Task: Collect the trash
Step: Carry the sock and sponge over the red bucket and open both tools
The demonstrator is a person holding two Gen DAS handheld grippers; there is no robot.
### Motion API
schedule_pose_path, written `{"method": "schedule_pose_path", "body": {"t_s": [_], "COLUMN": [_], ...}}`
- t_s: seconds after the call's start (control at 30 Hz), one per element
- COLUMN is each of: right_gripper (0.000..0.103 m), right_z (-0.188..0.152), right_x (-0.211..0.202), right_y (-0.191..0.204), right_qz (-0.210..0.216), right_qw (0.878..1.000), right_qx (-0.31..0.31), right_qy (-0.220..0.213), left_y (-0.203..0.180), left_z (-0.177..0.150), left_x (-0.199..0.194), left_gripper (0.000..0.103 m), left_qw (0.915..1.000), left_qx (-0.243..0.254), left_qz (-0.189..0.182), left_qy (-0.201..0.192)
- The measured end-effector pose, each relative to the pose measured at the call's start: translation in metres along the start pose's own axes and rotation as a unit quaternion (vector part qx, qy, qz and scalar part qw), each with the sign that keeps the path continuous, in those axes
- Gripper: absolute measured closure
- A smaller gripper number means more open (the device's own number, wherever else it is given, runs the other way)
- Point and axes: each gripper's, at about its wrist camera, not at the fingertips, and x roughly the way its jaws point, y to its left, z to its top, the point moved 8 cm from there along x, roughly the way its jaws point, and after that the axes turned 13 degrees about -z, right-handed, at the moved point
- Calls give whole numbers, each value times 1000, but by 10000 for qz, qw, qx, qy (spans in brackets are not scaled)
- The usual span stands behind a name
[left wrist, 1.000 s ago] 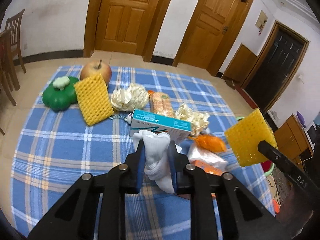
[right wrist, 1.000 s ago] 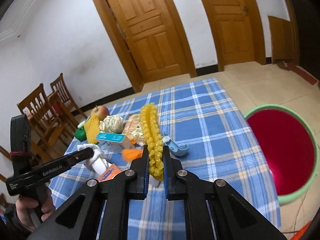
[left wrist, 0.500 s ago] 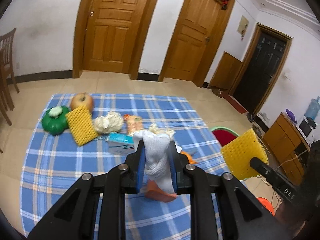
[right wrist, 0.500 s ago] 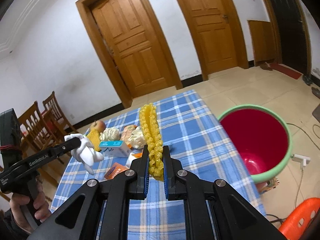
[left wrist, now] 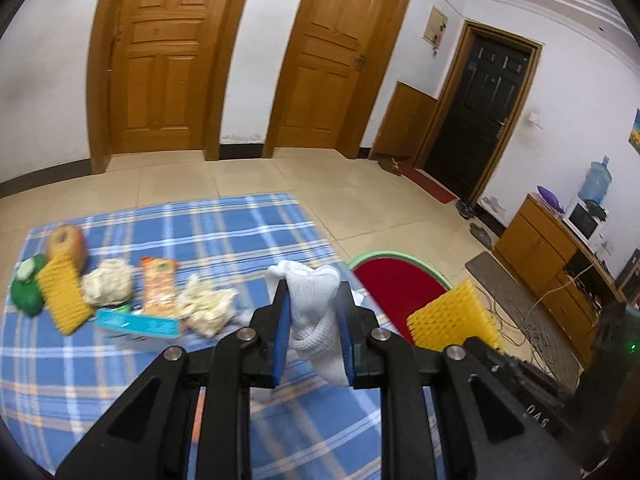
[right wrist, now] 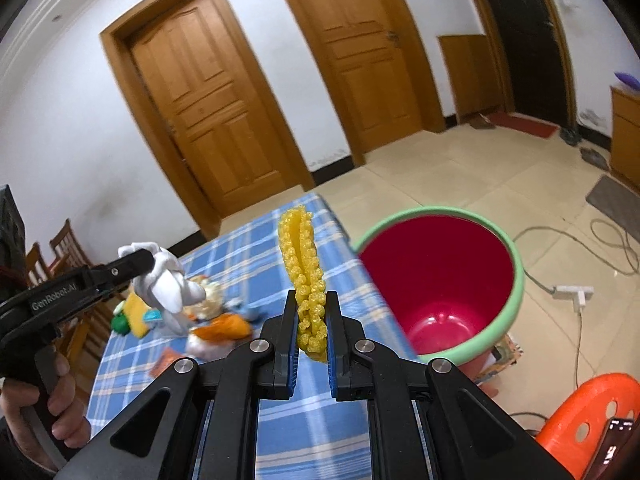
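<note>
Left gripper (left wrist: 313, 330): closed on a white knitted glove (left wrist: 314, 312), held upright in the air between the blue pads, above the near part of the table.
Right gripper (right wrist: 312, 328): closed on a yellow foam net (right wrist: 302, 264), folded, standing on edge between the pads, lifted over the table's right edge just beside the bin.
Bin (right wrist: 516, 292): red inside, green rim, on the floor against the table's right side.
Table (left wrist: 240, 232): blue plaid cloth.
On the cloth, far left to centre: green vegetable toy (left wrist: 26, 294); apple (left wrist: 66, 244); second yellow foam net (left wrist: 64, 298) leaning on both; pale crumpled wad (left wrist: 108, 288); orange snack packet (left wrist: 159, 286); teal and white box (left wrist: 138, 324); second crumpled wad (left wrist: 206, 308).
Beyond: two wooden doors (left wrist: 160, 60), tiled floor.
</note>
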Motion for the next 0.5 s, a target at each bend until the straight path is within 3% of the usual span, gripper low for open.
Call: {"method": "schedule_pose_path", "body": {"t_s": [0.5], "right_gripper": [91], "right_z": [7], "right_x": [57], "right_y": [-72], "right_qz": [-658], "right_qw": [9954], "right_qx": [588], "right_qy": [362], "left_y": [-47], "left_z": [-4], "left_x": [122], "left_gripper": [82], "left_qw": [9969], "left_qx": [301], "left_qz": [-307], "left_qy": [661]}}
